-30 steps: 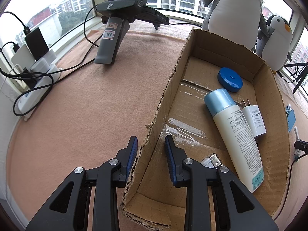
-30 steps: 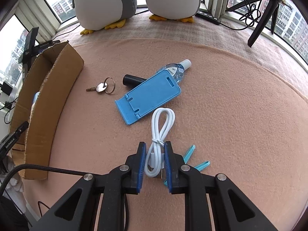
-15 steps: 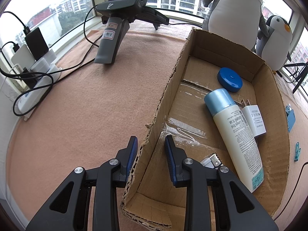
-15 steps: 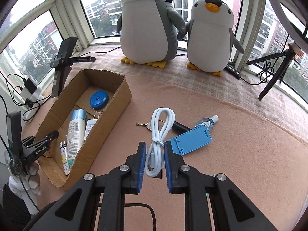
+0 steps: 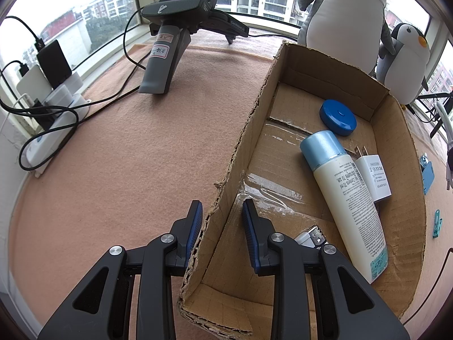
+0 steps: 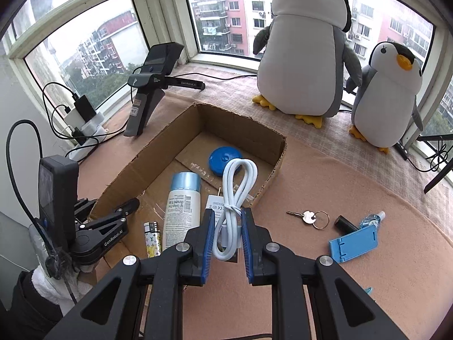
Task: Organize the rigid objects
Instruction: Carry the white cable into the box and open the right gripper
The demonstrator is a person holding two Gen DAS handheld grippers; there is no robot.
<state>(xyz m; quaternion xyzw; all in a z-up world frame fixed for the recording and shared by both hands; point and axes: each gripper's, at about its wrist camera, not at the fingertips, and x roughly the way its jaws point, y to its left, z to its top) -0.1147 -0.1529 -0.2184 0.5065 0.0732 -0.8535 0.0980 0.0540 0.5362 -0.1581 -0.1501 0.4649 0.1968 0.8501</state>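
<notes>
Step in hand: we carry the coiled white USB cable (image 6: 236,195) toward the cardboard box (image 6: 279,153). Our right tool (image 6: 226,233) is pinched narrow on the cable's lower end, with the loop standing up between the blue pads and hanging in the air above the box's near long wall, roughly over the white charger (image 6: 212,205).

Our left tool (image 5: 220,221) straddles the box's left side wall (image 5: 240,153), one finger outside and one inside. The finger gap is medium. The outer pad looks to be on the cardboard, but the inner one shows a gap, so we can't tell whether it truly clamps; it reads as steadying the box.

Next move, as we judge it: push the right tool further in over the box floor, lower, then open the fingers to drop the cable on a bare patch. The floor is fairly crowded: lotion bottle (image 6: 181,206) with pale blue cap lying lengthwise, blue round tin (image 6: 225,160) near the far end, lighter (image 6: 151,238) at the near end.

The cable is glossy white, folded in a loop and tied at mid-length with a white twist tie. It is floppy, so it may spring open on release.

Still out on the pink felt desk (image 6: 325,283), right of the box: keys (image 6: 310,216), blue phone stand (image 6: 354,242), small spray bottle (image 6: 373,218), black tube (image 6: 344,223).
</notes>
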